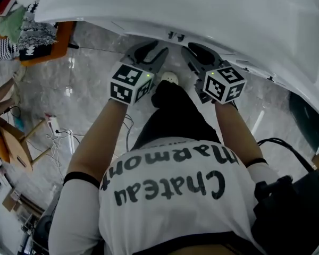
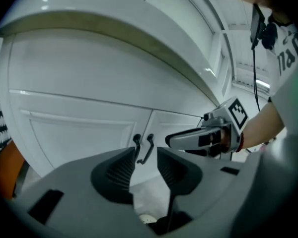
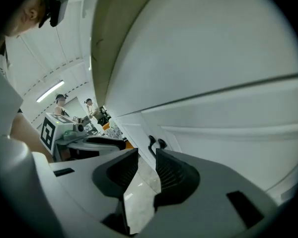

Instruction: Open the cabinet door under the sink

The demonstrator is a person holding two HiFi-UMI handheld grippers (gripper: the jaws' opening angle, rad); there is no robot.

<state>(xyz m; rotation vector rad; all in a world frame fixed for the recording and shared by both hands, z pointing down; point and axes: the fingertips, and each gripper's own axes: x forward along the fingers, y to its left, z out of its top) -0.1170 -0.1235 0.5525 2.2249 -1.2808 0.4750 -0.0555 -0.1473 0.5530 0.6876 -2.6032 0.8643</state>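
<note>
A white sink overhangs a white cabinet with two closed doors. Two dark curved handles sit side by side at the seam between the doors; the right gripper view also shows the handles. My left gripper points at the handles, a short way off, open with nothing between its jaws. My right gripper is open and empty too, aimed at the same seam. In the head view the left gripper and the right gripper reach side by side under the sink's rim.
The floor is grey marble tile. An orange stool with striped cloth stands at the far left, and a power strip with cables lies on the floor. A black bag hangs at the person's right side.
</note>
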